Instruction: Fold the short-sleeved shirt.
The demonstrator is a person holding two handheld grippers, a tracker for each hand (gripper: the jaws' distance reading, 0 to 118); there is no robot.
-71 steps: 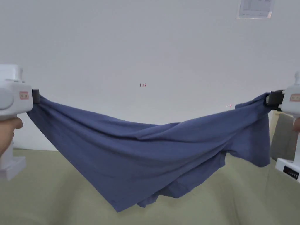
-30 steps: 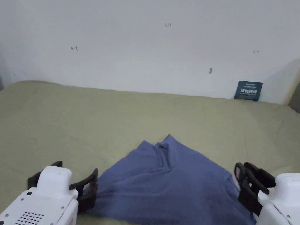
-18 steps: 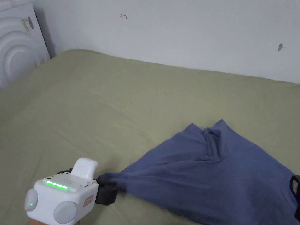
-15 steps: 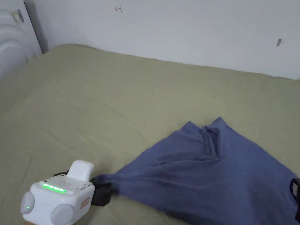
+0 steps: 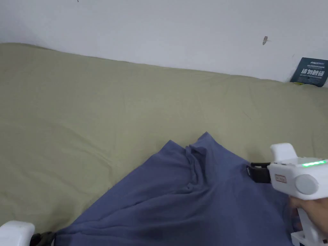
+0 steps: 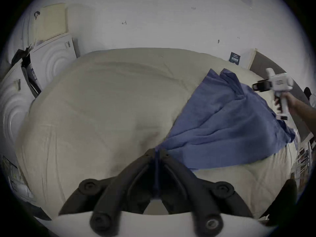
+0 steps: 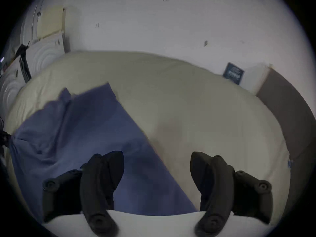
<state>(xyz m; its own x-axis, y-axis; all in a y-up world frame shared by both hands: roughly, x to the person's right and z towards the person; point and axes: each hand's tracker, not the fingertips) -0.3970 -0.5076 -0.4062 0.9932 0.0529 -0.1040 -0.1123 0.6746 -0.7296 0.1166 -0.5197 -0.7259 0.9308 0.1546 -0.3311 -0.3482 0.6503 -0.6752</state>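
Head view looks down; all views share the bed point(image 5: 96, 96), perhaps

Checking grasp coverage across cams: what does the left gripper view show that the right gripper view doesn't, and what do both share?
Left gripper view: its own tongs shut on a corner of the blue shirt, and farther off the right gripper held in a hand above the shirt's far side.

Right gripper view: its own tongs wide open with nothing between them, above the shirt's edge.

Both: the shirt spread on the green bed cover, the white wall, and the dark card leaning against it.
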